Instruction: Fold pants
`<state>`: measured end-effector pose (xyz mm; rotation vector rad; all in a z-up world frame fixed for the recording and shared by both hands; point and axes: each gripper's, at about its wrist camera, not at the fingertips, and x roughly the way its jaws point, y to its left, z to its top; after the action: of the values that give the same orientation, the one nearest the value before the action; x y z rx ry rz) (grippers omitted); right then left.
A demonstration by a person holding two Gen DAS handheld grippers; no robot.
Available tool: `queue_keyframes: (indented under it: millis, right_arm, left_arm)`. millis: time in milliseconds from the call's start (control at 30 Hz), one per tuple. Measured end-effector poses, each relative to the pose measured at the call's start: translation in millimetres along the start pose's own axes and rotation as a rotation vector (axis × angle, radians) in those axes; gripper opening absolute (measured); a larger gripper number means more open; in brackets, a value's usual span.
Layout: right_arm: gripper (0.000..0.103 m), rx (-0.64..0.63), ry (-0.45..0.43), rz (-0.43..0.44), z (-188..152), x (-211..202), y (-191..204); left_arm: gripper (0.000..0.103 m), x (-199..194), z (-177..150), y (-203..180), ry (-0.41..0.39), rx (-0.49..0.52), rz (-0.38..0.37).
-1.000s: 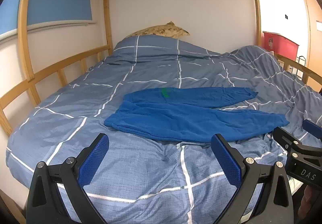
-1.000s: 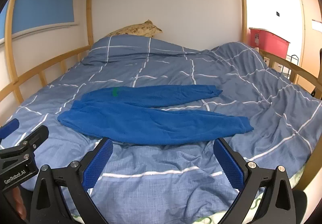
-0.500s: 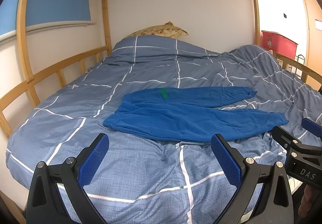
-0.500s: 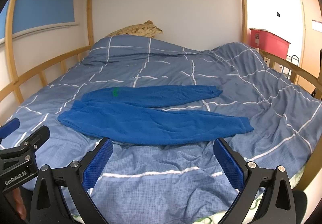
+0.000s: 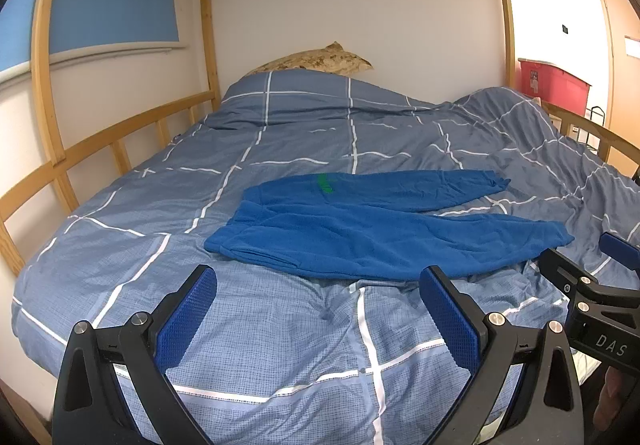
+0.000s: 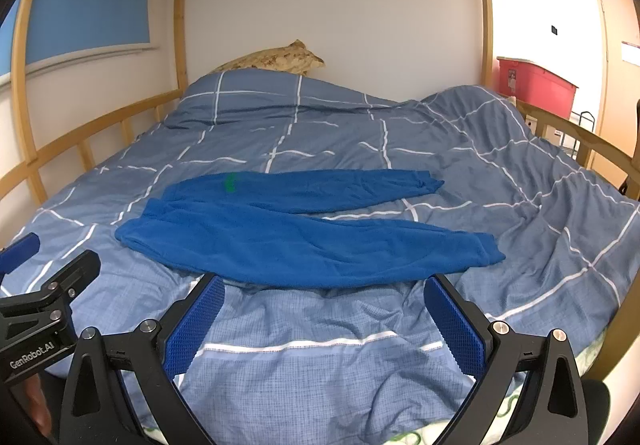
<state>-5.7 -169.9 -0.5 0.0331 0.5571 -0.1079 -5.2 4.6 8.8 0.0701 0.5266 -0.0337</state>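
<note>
Blue pants (image 5: 372,233) lie spread flat near the foot edge of the bed (image 5: 280,333), legs toward its right side. Little has shifted in the past second: left tongs (image 5: 318,321) and right tongs (image 6: 324,325) hover released, folding not begun.

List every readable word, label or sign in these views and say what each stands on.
"DAS": on the right gripper body, seen from the left wrist view.
"GenRobot.AI": on the left gripper body, seen from the right wrist view.
Sticker on the red bin: too small to read.
Green mark on the pants: unreadable.
Paper on the door: blurred.
</note>
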Motion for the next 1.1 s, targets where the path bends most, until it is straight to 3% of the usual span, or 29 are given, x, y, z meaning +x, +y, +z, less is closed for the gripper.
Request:
queue_keyframes:
  millis: [1100]
  right_arm:
    - [0.102,-0.012,0.007,0.001,-1.6,1.8,3.3]
  left_arm:
    - [0.103,4.5,-3.1,8.0,0.005,-0.011,0.001]
